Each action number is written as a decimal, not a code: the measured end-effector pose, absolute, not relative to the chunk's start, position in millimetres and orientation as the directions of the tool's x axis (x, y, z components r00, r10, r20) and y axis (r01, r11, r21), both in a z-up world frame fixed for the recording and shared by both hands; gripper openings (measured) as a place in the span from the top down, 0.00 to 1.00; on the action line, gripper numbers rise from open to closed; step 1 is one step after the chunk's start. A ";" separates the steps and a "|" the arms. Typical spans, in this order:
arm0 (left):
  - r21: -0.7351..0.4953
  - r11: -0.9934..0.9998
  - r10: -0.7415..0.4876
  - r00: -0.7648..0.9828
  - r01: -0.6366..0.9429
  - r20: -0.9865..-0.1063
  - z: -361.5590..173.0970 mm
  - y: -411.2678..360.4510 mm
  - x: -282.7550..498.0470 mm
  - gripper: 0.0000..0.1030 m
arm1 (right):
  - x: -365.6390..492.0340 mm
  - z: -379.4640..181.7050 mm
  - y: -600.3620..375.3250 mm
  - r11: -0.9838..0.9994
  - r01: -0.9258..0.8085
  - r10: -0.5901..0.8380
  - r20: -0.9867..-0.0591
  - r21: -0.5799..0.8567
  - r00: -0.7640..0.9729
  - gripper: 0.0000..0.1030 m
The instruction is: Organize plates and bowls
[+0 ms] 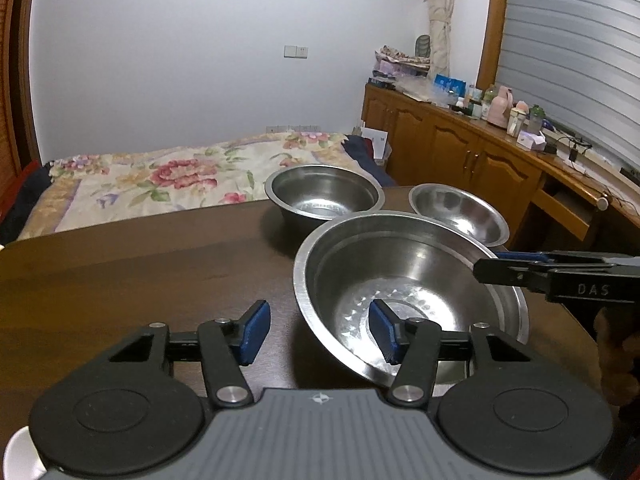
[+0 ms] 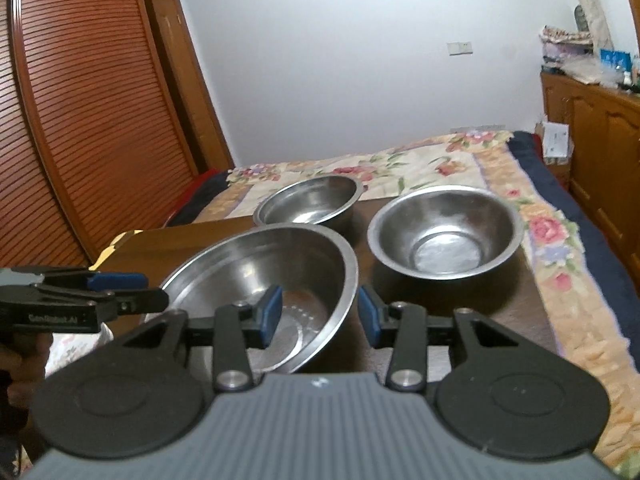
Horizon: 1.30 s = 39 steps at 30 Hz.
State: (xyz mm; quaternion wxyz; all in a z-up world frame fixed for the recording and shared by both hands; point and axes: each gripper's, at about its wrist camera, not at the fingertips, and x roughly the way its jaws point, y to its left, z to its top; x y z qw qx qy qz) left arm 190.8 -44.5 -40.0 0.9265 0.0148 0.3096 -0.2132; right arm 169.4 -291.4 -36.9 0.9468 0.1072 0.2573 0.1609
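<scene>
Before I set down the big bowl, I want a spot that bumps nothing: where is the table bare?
Bare wood runs left of the large bowl, from the left gripper to the table's far edge by the bed. Crowded: the far right corner, where the deep bowl and the small bowl sit close behind the large bowl, with the right gripper straddling its rim.

Large bowl [image 2: 276, 276] sits nearest on the table [image 1: 140, 280]; two smaller bowls [image 2: 312, 200] [image 2: 444, 232] behind it; bed [image 2: 440, 168] beyond.
</scene>
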 end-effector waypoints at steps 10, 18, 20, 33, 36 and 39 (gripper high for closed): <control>-0.143 0.914 -0.383 0.689 0.380 -0.615 -51.2 -49.1 202.4 0.50 | 179.0 -43.7 -289.2 0.910 -0.270 0.394 -0.454 0.315 0.799 0.58; -0.155 0.916 -0.381 0.678 0.370 -0.628 -54.8 -48.6 207.2 0.64 | 181.9 -47.9 -289.4 0.907 -0.267 0.398 -0.459 0.324 0.794 0.58; -0.154 0.916 -0.380 0.681 0.371 -0.626 -54.8 -48.7 206.9 0.64 | 182.1 -46.4 -289.6 0.906 -0.267 0.400 -0.457 0.329 0.795 0.58; -0.153 0.914 -0.386 0.688 0.375 -0.614 -52.3 -44.6 200.2 0.75 | 179.1 -44.8 -282.3 0.915 -0.259 0.384 -0.464 0.311 0.798 0.71; -0.156 0.915 -0.385 0.694 0.372 -0.608 -49.4 -42.0 197.7 0.75 | 177.8 -44.0 -280.1 0.916 -0.260 0.383 -0.469 0.306 0.796 0.75; -0.149 0.915 -0.386 0.702 0.375 -0.598 -45.4 -41.6 191.5 0.75 | 173.5 -41.4 -278.2 0.915 -0.264 0.385 -0.464 0.306 0.797 0.75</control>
